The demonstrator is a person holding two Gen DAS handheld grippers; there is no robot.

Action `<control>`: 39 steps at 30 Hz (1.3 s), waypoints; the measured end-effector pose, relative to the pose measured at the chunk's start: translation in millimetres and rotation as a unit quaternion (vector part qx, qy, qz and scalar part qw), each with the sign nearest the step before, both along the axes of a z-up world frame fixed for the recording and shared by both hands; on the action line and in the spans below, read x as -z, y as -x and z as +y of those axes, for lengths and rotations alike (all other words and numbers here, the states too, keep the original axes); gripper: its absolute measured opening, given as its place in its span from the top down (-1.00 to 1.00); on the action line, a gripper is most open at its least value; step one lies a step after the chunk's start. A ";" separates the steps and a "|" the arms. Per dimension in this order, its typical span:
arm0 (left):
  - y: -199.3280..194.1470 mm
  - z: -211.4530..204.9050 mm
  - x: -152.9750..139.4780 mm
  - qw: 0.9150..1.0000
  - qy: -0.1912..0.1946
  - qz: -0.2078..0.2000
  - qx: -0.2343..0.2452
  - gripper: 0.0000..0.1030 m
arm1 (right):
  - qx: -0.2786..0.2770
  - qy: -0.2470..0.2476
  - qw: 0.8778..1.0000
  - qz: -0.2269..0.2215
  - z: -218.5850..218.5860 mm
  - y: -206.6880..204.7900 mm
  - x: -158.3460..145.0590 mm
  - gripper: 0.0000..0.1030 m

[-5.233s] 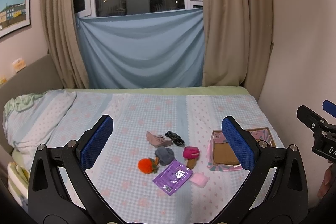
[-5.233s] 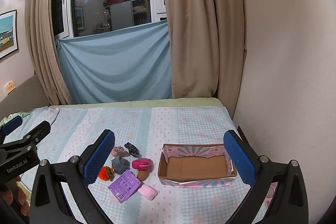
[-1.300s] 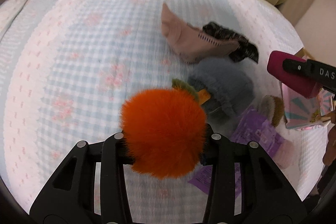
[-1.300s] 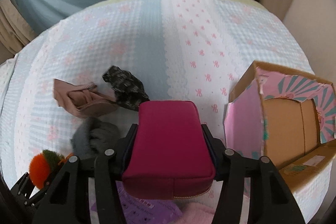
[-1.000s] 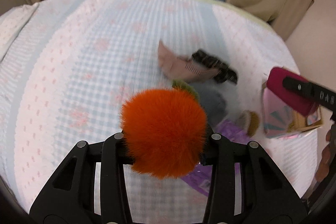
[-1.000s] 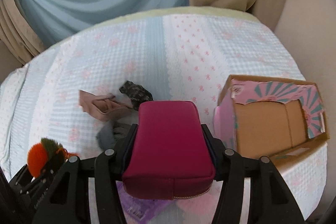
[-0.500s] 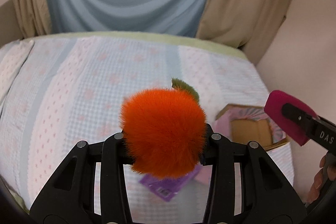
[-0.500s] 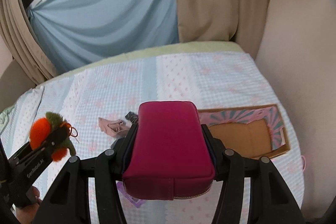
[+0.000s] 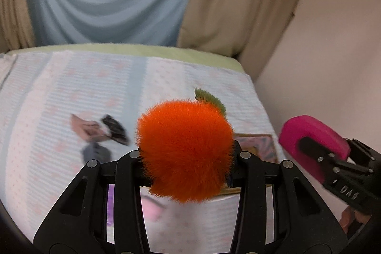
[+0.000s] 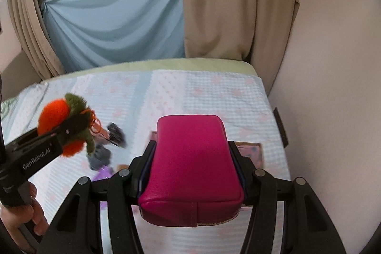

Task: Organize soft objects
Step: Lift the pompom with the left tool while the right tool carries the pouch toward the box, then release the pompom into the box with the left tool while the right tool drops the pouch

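Orange pompom [image 9: 185, 151] pinched in left gripper [image 9: 188, 158], magenta pouch [image 10: 194, 170] clamped in right gripper [image 10: 190, 173]; both lifted clear of the bed [image 10: 214, 92] since a second ago, now above the box [image 9: 259, 141] near the right edge. Probably drop-off next.

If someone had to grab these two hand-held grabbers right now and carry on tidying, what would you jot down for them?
Left gripper: fingers shut on the orange pompom, held above the bed.
Right gripper: fingers shut on the pink pouch, also held in the air.
Cardboard box: on the bed near the wall, mostly hidden behind the pouch; nothing can be seen inside it.
Still on the bed: beige sock, black scrunchie, grey item, purple packet, pale pink item.
Done: two things picked up.
Left: probably put both in the box, then collect the rest.
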State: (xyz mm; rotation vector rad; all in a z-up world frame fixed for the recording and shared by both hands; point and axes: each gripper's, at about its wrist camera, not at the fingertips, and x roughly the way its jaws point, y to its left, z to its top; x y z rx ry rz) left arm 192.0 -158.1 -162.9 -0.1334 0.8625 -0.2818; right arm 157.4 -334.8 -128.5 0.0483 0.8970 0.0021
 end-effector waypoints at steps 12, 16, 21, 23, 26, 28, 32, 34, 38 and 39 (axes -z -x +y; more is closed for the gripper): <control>-36.8 -97.8 99.7 0.991 -0.061 0.091 0.074 0.28 | -0.023 0.029 0.996 0.077 -67.6 -33.6 89.6 -0.02; -55.4 -112.8 141.1 0.985 -0.072 0.132 0.084 0.28 | -0.042 0.031 0.993 0.107 -76.3 -48.9 129.3 -0.02; -77.2 -121.5 183.6 0.978 -0.088 0.167 0.095 0.28 | -0.071 0.030 0.989 0.128 -79.6 -61.9 167.4 -0.02; -83.9 -124.6 196.8 0.975 -0.096 0.177 0.098 0.28 | -0.088 0.031 0.987 0.132 -77.7 -67.8 181.6 -0.02; -92.6 -128.3 213.8 0.968 -0.128 0.191 0.098 0.28 | -0.118 0.034 0.984 0.133 -70.6 -73.5 195.2 -0.02; -97.4 -128.1 220.5 0.966 -0.131 0.201 0.101 0.26 | -0.134 0.030 0.982 0.132 -67.3 -77.9 203.7 -0.04; -103.9 -129.5 224.8 0.963 -0.149 0.198 0.103 -0.98 | -0.155 0.014 0.982 0.103 -63.5 -79.9 216.2 -0.42; -104.2 -127.9 224.9 0.963 -0.157 0.191 0.103 -0.99 | -0.166 0.024 0.982 0.092 -64.3 -78.0 223.3 -1.00; -98.6 -118.8 223.3 0.964 -0.148 0.193 0.112 -0.99 | -0.178 0.048 0.977 0.105 -66.7 -68.0 228.6 -1.00; -97.5 -116.7 223.1 0.964 -0.147 0.195 0.110 -0.99 | -0.176 0.045 0.978 0.107 -69.0 -65.7 228.4 -1.00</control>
